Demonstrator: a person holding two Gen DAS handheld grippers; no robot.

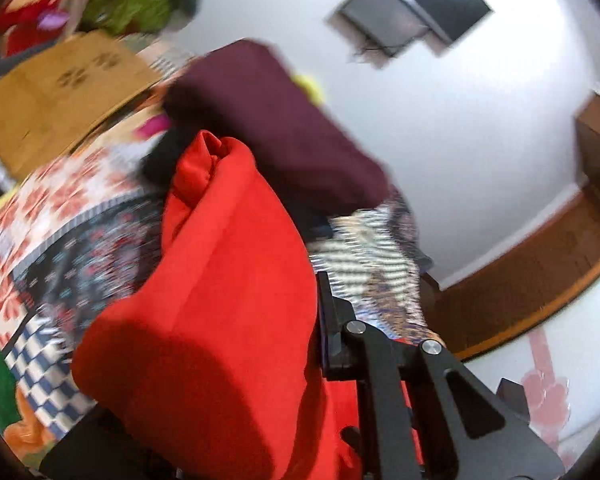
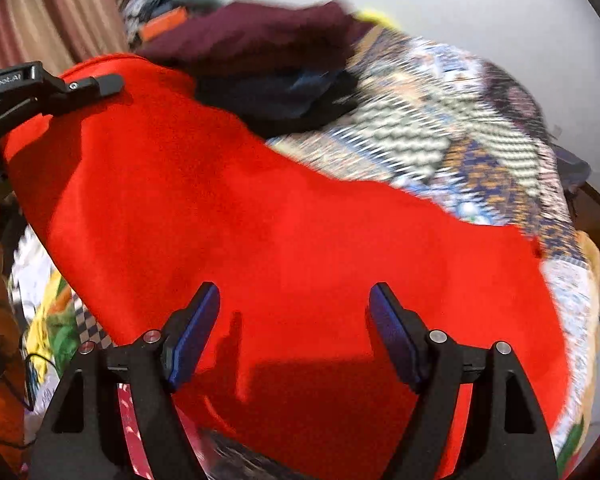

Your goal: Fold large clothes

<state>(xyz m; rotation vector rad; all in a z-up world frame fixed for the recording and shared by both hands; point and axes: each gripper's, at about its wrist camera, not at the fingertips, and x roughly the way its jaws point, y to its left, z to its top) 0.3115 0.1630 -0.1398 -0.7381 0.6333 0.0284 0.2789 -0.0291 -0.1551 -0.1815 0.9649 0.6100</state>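
Two grippers are used on a red garment [image 2: 284, 240]: its edge is pinched and raised by the left gripper [image 2: 112, 82], while the right gripper [image 2: 294, 312] is held open above it, its next grasp still needed.

1. A bed carries everything, covered by a patchwork quilt [image 2: 440, 136] in checks, zigzags and florals.
2. A red garment [image 2: 260, 240] is spread across it.
3. A maroon cloth [image 2: 260, 36] over darker clothes [image 2: 284, 96] lies behind.
4. A cardboard box [image 1: 60, 96] rests at the far side.

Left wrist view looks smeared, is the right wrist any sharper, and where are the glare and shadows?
Left wrist: motion blur over the patterned bedspread, ceiling-light glare top right. Right wrist: right gripper fingers sharp, bedspread beyond blurred; red garment shadowed along the near edge. Both views fisheye-bent at the rims.
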